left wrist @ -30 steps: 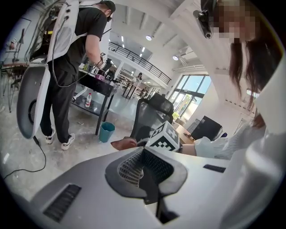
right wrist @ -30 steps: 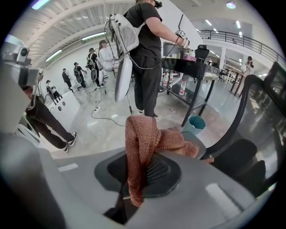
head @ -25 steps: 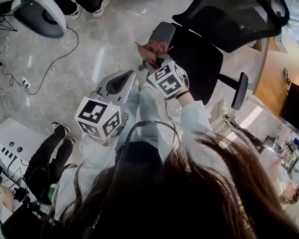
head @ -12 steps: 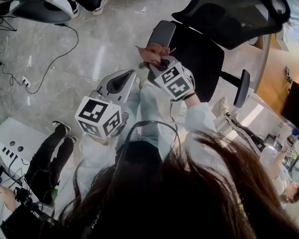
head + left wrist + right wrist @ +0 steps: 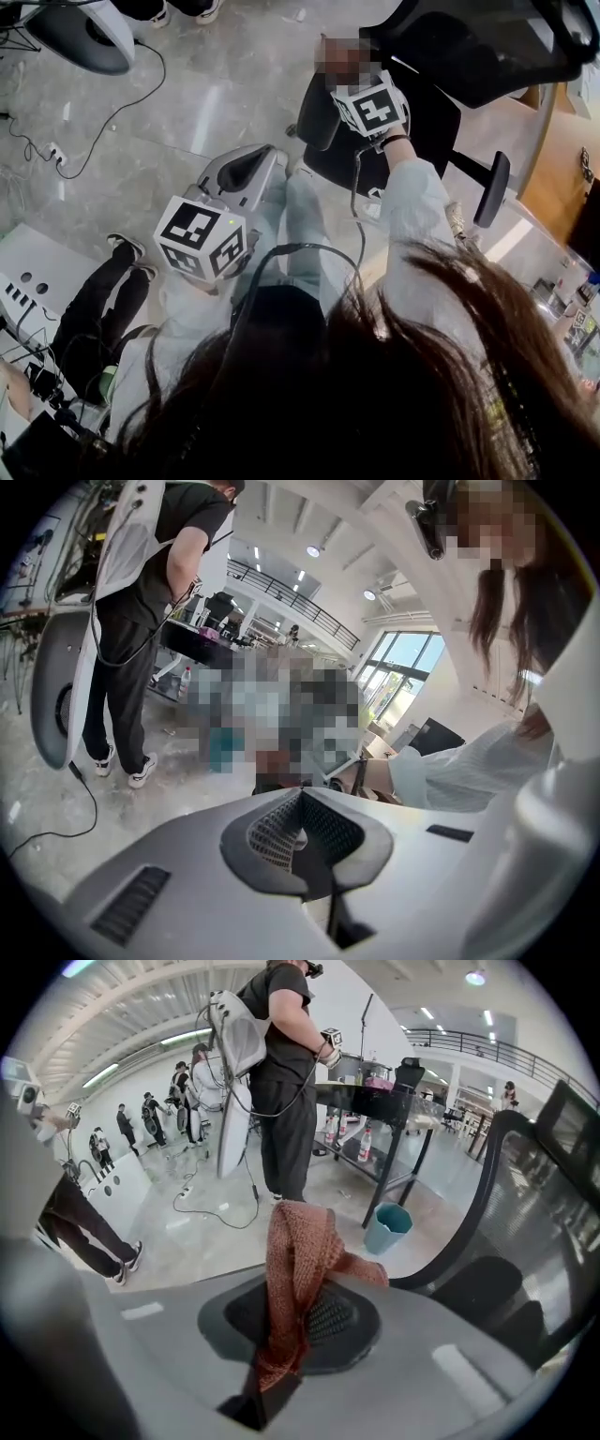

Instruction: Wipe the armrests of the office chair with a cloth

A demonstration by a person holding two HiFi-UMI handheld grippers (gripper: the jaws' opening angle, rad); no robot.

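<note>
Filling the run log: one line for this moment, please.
right gripper shut on cloth, at office chair | left gripper shut, empty

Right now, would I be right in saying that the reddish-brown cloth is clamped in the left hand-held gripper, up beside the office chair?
Not quite. The reddish-brown cloth is clamped in the right hand-held gripper, not the left, as the right gripper view shows. The left hand-held gripper has its jaws together on nothing. The cloth is indeed up beside the office chair.
</note>
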